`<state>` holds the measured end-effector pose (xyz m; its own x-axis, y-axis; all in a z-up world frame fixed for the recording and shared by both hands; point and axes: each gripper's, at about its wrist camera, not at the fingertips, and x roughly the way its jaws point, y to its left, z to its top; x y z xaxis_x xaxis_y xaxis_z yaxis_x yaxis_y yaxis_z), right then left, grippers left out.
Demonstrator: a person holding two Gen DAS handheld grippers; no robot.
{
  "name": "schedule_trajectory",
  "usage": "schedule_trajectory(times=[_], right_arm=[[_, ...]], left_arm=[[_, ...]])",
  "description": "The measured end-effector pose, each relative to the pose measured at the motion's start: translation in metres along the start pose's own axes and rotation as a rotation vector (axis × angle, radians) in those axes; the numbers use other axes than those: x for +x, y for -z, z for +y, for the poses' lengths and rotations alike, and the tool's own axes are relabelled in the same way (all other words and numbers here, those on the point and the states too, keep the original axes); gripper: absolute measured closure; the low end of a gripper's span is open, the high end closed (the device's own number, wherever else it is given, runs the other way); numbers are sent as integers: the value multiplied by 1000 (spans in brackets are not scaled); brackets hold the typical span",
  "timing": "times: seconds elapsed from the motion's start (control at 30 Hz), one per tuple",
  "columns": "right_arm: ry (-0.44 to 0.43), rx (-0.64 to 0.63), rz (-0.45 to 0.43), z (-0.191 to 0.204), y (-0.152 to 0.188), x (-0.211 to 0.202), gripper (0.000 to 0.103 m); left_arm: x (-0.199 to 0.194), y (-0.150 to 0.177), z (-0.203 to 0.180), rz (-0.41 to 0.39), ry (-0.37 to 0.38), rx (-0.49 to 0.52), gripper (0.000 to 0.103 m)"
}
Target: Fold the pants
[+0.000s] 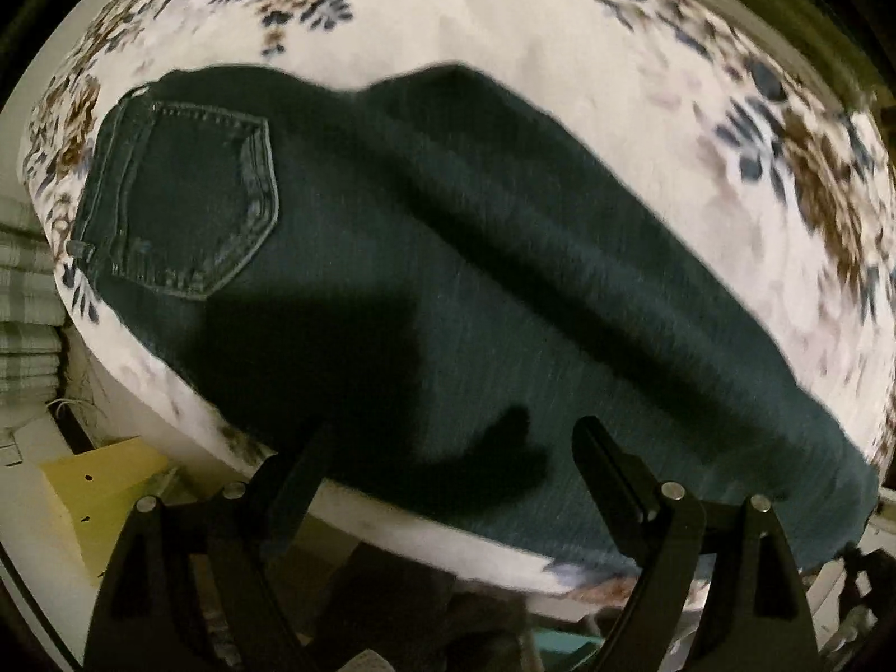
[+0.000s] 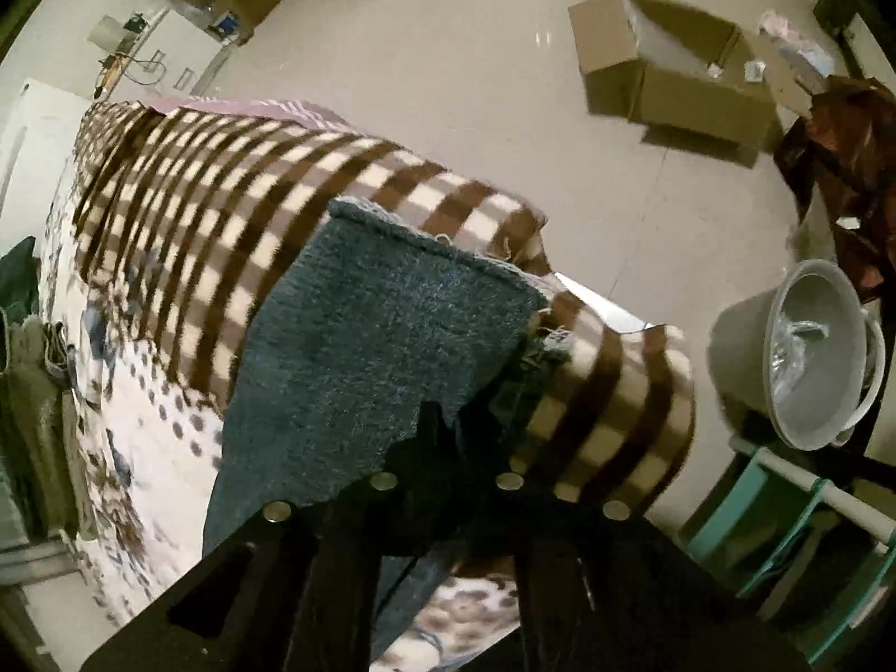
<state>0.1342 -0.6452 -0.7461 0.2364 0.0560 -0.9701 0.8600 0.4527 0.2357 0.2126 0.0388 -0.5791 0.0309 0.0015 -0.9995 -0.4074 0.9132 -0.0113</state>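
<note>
Dark blue jeans lie folded lengthwise on a floral bedspread, back pocket up at the left, legs running to the lower right. My left gripper is open and empty, just above the near edge of the jeans. In the right wrist view, the leg end of the jeans with its frayed hem is lifted. My right gripper is shut on the leg's edge near the hem.
A brown-and-cream checked blanket lies across the bed behind the hem. On the floor are an open cardboard box, a grey basin and a teal rack. A yellow box sits below the bed edge.
</note>
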Motion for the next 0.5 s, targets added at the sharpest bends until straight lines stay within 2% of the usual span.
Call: schedule_trajectory(times=[0.13,0.2,0.27,0.3,0.37,0.4,0.47,0.5], right_arm=[[4,-8,-27,-1,2,-25,99],[50,-56,-24,3,3,-30,99],[101,-100,8,4,3,-21,98],[141,-134,58,5,4,-9,98],[146,-135,133,3,6,4,92],[105,-125,166,4,11,4,82],[40,-137,178,11,25,-2,64],[1,-149,186,18,40,-6,62]], left_arm=[[1,17,5,54,3,-3,16],[0,26,10,72,5,-10,16],[4,33,12,84,10,-22,16],[6,34,16,90,9,-32,16],[11,38,25,102,24,-62,16],[13,39,28,107,31,-82,16],[18,37,36,105,61,-149,16],[20,36,33,103,78,-173,16]])
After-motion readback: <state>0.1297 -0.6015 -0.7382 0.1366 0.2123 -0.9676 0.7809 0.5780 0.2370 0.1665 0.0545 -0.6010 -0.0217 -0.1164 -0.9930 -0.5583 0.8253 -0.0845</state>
